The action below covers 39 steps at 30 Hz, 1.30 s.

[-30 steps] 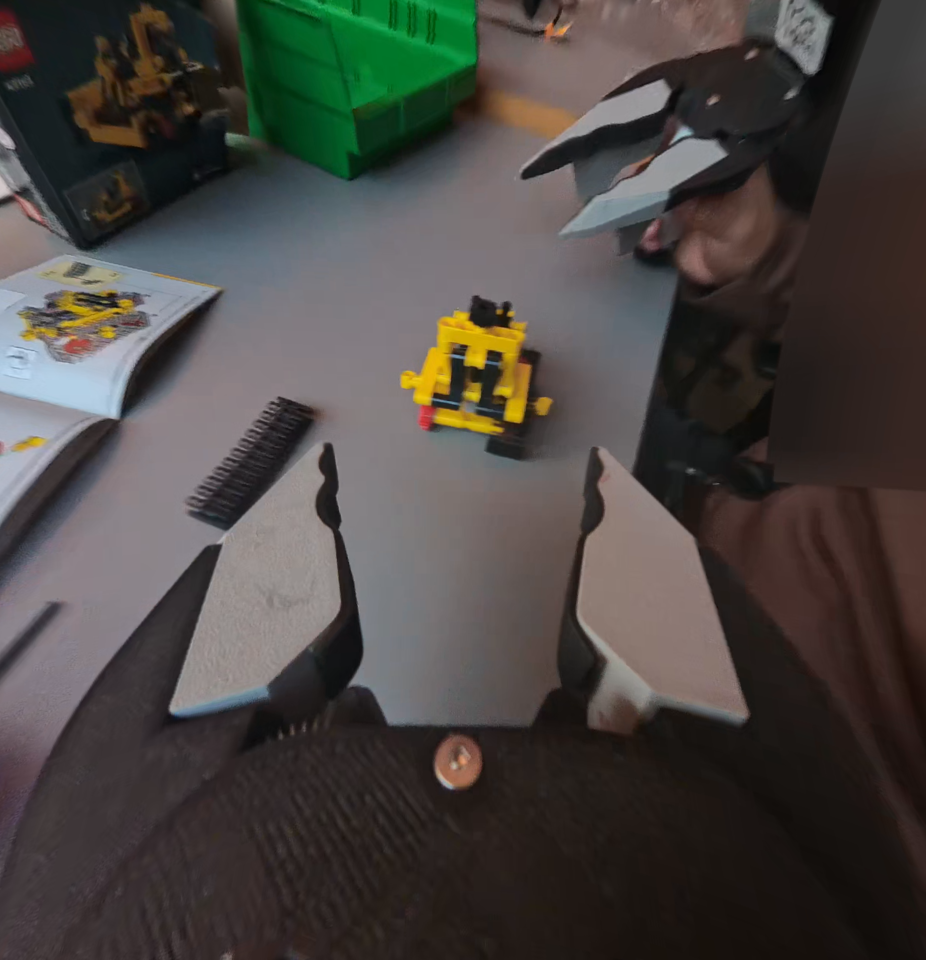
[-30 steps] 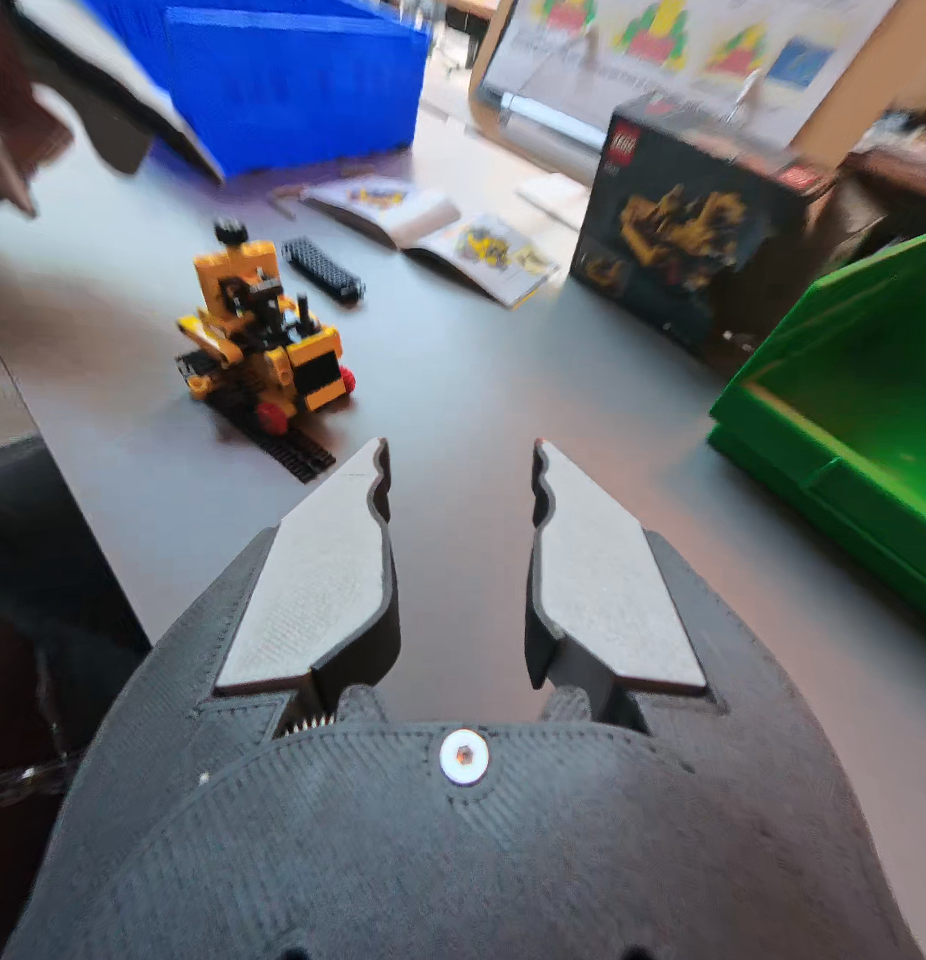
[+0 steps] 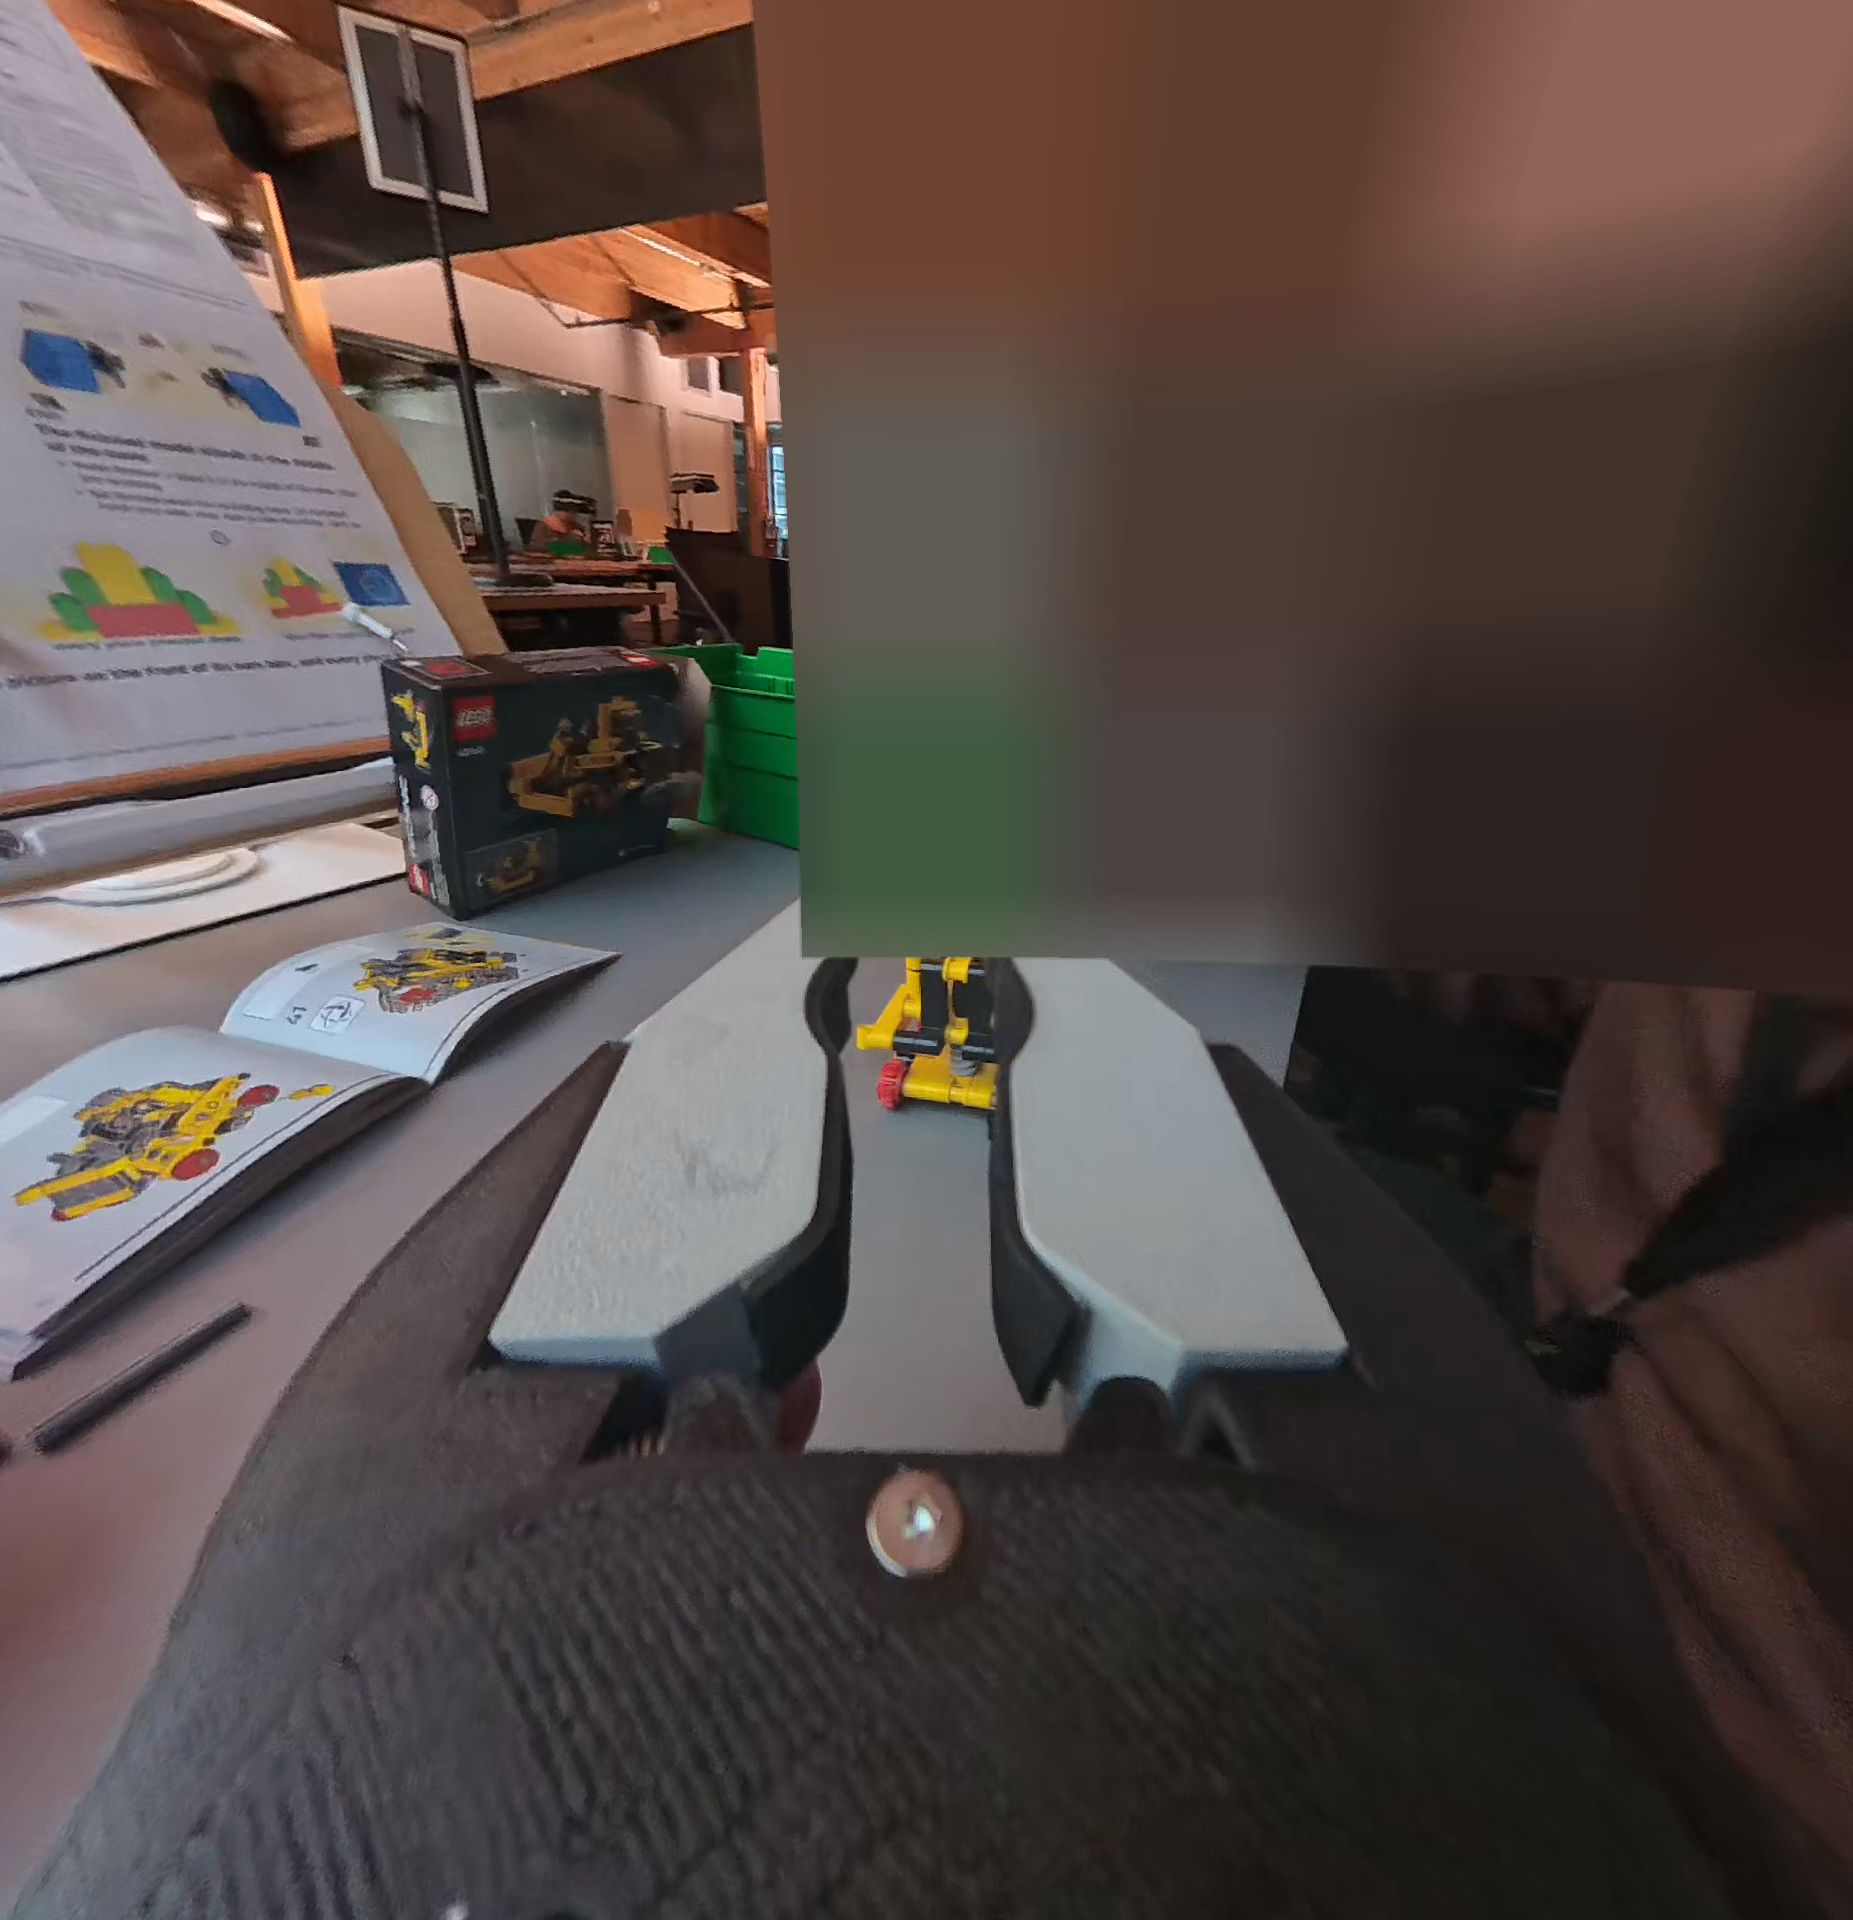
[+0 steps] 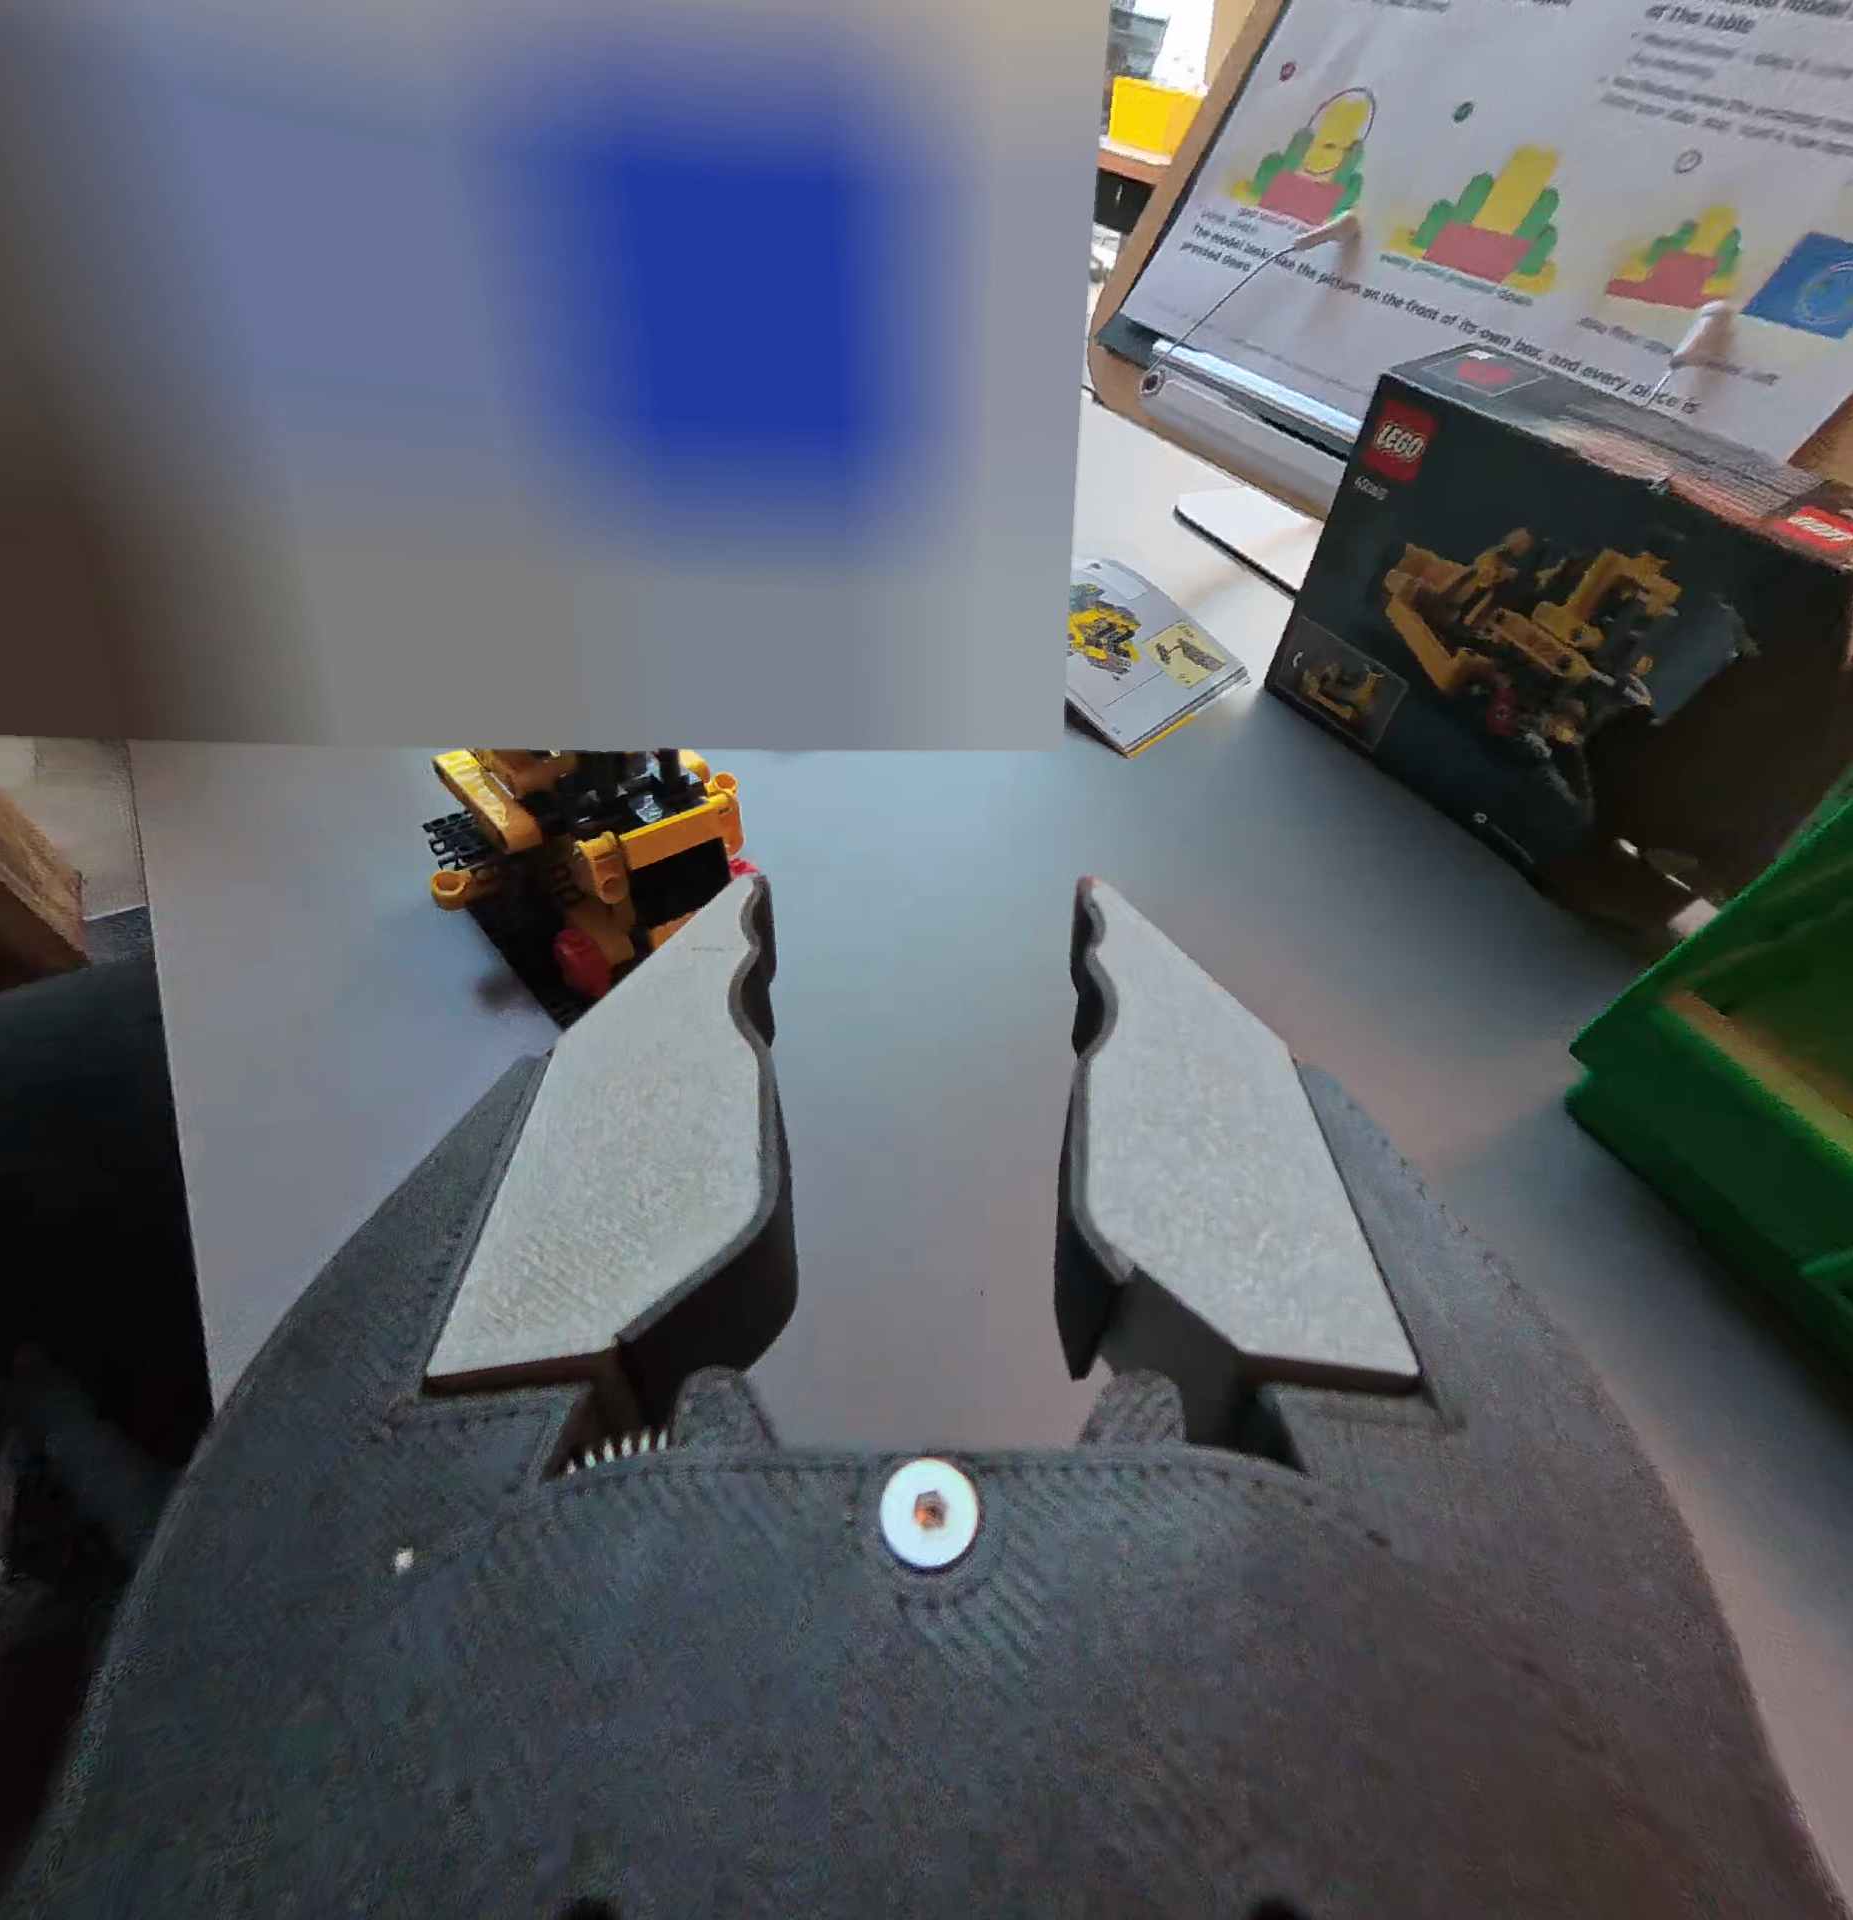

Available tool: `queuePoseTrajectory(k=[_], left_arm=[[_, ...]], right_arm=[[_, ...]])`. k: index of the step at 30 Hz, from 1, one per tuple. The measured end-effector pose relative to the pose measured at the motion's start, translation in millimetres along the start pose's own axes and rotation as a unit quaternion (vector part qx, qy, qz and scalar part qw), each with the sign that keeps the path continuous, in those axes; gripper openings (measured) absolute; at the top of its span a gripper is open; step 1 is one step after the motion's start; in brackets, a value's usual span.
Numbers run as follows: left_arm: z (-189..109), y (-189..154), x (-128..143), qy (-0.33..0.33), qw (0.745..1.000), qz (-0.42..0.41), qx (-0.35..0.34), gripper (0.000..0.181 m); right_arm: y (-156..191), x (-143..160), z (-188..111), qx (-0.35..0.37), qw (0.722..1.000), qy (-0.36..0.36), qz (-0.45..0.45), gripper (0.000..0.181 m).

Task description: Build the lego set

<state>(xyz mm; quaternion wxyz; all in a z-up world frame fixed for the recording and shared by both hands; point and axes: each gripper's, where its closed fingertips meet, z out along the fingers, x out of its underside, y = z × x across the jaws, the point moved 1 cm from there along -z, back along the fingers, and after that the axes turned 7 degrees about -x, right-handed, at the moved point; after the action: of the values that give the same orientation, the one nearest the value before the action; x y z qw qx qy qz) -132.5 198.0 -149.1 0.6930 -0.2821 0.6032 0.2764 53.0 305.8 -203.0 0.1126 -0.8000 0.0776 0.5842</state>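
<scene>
The left claw (image 3: 922, 1023) is closing around the yellow lego model (image 3: 934, 1049) standing near the table (image 4: 901, 831) edge; contact is unclear. The right claw (image 4: 922, 914) is hovering spread beside it.

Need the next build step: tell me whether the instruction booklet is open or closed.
Open. The instruction booklet lies spread on the grey table, two illustrated pages facing up, in front of the Lego box.

Dark box (image 4: 1556, 644), ahead-right of right gripper (image 4: 922, 914): red brand logo at upper corner, small white number beneath it, second red logo on the top flap.
Poster (image 4: 1524, 177) behind box: printed black lines, mostly blurred.
Open booklet (image 3: 309, 1060), left of left gripper (image 3: 922, 997): marks too small to read.
</scene>
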Motion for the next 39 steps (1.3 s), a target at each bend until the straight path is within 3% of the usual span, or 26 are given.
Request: queuePoseTrajectory(k=[3, 8, 12, 16, 20, 28, 39], left_arm=[[3, 16, 2, 0.016, 0.997, -0.082, 0.004, 0.022], [4, 11, 11, 0.057, 0.967, -0.233, 0.090, 0.021], [8, 11, 17, 0.080, 0.971, -0.215, 0.070, 0.029], [9, 19, 19, 0.080, 0.974, -0.210, 0.033, 0.042], [7, 26, 16, 0.064, 0.972, -0.225, 0.016, 0.040], [11, 23, 23, 0.091, 0.967, -0.236, 0.032, 0.040], [10, 15, 20, 0.085, 0.972, -0.215, 0.048, 0.039]], right_arm=[[-2, 3, 2, 0.006, 1.000, 0.012, 0.002, 0.056], [4, 4, -4, -0.004, 1.000, 0.012, -0.003, 0.055], [5, 18, -13, 0.022, 0.998, 0.052, -0.018, 0.067], [9, 18, -28, 0.039, 0.998, 0.043, -0.031, 0.064], [9, 15, -35, 0.034, 0.999, 0.022, -0.016, 0.056], [15, 25, -26, -0.010, 0.998, 0.059, -0.002, 0.056], [13, 26, -26, -0.010, 0.998, 0.062, 0.008, 0.053]])
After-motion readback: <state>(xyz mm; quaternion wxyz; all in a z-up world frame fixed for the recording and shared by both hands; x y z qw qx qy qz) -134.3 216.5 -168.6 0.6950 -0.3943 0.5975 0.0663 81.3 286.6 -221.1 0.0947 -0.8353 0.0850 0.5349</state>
